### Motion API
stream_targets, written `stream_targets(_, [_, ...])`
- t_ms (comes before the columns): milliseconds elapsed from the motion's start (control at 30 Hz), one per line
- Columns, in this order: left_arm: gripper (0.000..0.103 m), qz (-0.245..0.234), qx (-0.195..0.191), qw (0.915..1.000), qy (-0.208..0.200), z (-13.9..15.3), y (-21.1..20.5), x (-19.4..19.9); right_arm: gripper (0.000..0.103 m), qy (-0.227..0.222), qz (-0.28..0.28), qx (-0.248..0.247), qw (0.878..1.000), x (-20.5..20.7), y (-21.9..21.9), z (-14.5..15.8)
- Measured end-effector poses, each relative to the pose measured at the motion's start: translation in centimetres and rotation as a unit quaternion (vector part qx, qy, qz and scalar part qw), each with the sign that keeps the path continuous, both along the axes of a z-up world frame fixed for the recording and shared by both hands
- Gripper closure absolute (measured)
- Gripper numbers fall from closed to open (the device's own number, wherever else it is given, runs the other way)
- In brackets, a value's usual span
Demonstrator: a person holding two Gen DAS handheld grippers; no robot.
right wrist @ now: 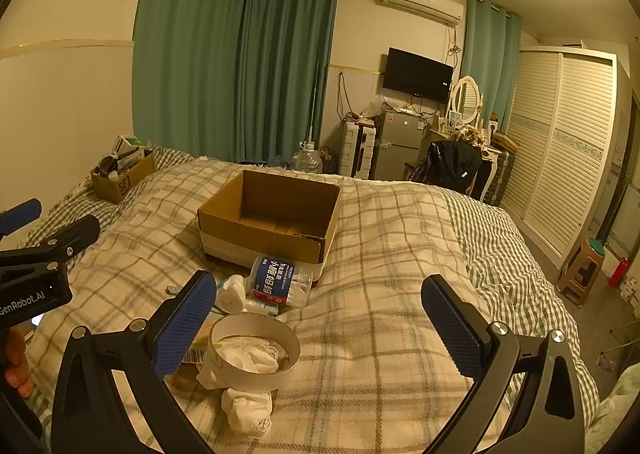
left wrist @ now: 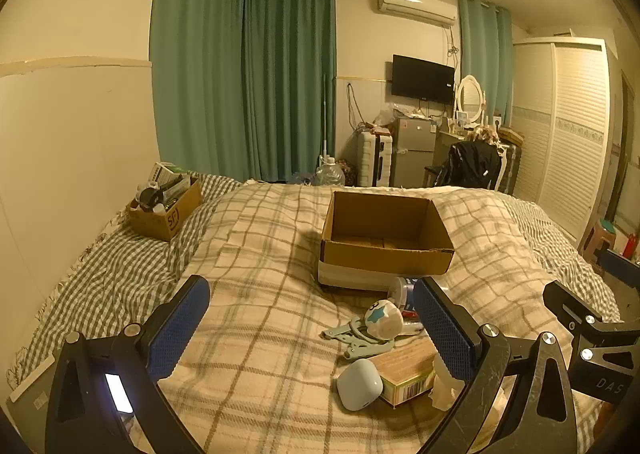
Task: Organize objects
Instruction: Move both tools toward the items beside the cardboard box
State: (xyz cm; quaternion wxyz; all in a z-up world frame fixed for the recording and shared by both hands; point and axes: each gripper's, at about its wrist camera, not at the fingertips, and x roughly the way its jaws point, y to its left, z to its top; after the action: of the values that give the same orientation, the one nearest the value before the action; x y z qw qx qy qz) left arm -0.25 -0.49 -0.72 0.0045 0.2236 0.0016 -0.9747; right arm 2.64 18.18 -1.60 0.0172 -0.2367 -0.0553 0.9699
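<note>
An empty open cardboard box (left wrist: 386,238) (right wrist: 272,213) sits on the plaid bedspread. Before it lies a small pile: a clear jar with a blue label (right wrist: 280,281), a rolled white sock with a blue star (left wrist: 384,318), a pale green clip (left wrist: 356,338), a white rounded case (left wrist: 358,384), a wooden-look carton (left wrist: 408,372), and a white round tub holding crumpled white cloth (right wrist: 254,354). My left gripper (left wrist: 312,318) is open and empty, just left of the pile. My right gripper (right wrist: 320,314) is open and empty above the bedspread, right of the tub.
A second cardboard box (left wrist: 166,209) full of items stands at the bed's far left by the wall. Beyond the bed are green curtains, a water jug (left wrist: 330,173), a small fridge (left wrist: 414,149), a chair with a black jacket (left wrist: 472,165) and a wardrobe (left wrist: 568,133).
</note>
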Motion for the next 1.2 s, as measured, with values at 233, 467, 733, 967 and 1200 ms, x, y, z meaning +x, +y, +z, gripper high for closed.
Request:
stream_targets(233, [0.000, -0.001, 0.002, 1.0000, -0.005, -0.3, 0.1, -0.2, 0.000, -0.003, 0.003, 0.000, 1.000, 0.0, -0.3, 0.0])
stream_targets(467, [0.000, 0.000, -0.001, 1.0000, -0.004, -0.4, 0.1, -0.1, 0.000, -0.005, 0.006, 0.001, 1.000, 0.0, -0.5, -0.1])
stream_targets(733, [0.000, -0.002, -0.006, 1.0000, 0.000, -0.3, 0.2, 0.1, 0.000, -0.005, 0.009, 0.003, 1.000, 0.1, -0.6, 0.1])
stream_targets(967, [0.000, -0.002, -0.005, 1.0000, -0.001, -0.3, 0.2, 0.1, 0.000, -0.008, 0.013, 0.004, 1.000, 0.1, -0.9, -0.1])
stream_targets(1200, [0.000, -0.003, -0.007, 1.0000, -0.004, -0.4, 0.1, 0.1, 0.000, -0.017, 0.019, 0.004, 1.000, -0.1, -1.1, -0.3])
